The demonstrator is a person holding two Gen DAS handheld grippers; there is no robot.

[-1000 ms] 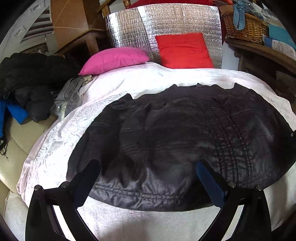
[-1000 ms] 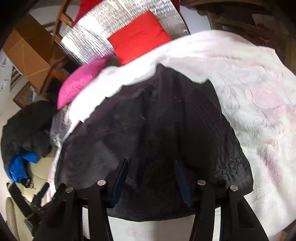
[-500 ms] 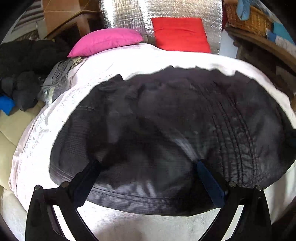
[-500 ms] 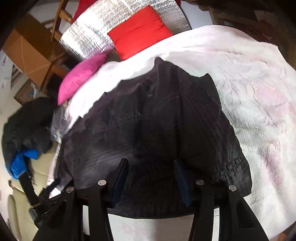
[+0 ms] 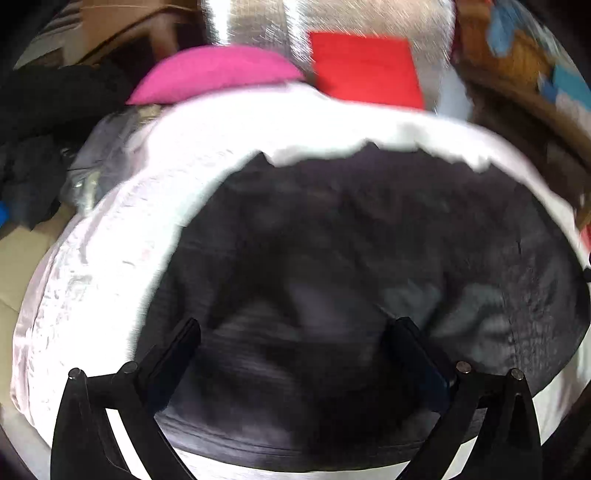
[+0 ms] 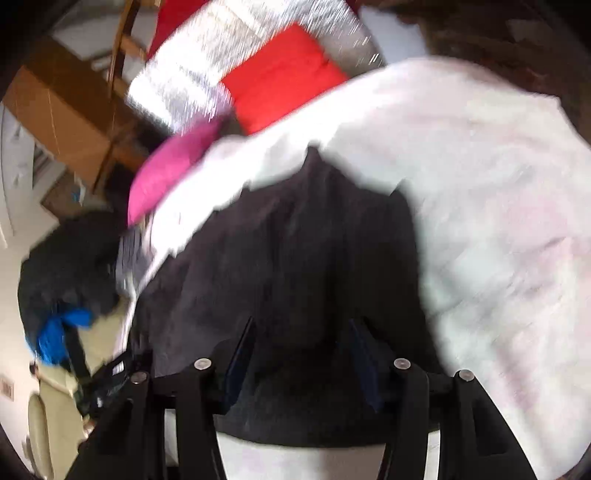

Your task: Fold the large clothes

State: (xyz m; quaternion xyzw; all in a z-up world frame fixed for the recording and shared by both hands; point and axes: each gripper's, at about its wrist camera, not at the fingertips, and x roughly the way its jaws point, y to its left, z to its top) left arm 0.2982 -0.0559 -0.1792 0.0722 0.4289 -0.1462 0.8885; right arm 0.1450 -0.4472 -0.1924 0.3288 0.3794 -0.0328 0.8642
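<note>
A large black garment (image 5: 351,277) lies spread flat on the white bed cover (image 5: 110,266). It also shows in the right wrist view (image 6: 295,266), reaching toward the pillows. My left gripper (image 5: 293,328) is open, its fingers wide apart over the garment's near hem. My right gripper (image 6: 301,332) is open over the garment's near edge, its fingers closer together. Neither holds cloth. Both views are blurred by motion.
A pink pillow (image 5: 218,75) and a red pillow (image 5: 365,70) lean on a silver panel (image 5: 255,26) at the bed's head. Dark clothes (image 5: 33,122) and grey cloth (image 5: 107,155) are piled at the left. A wicker basket (image 5: 495,48) stands on a wooden shelf at the right.
Both grippers have moved forward and lower over the garment, so it fills more of each view. The jaws stay open and the garment lies as before.
</note>
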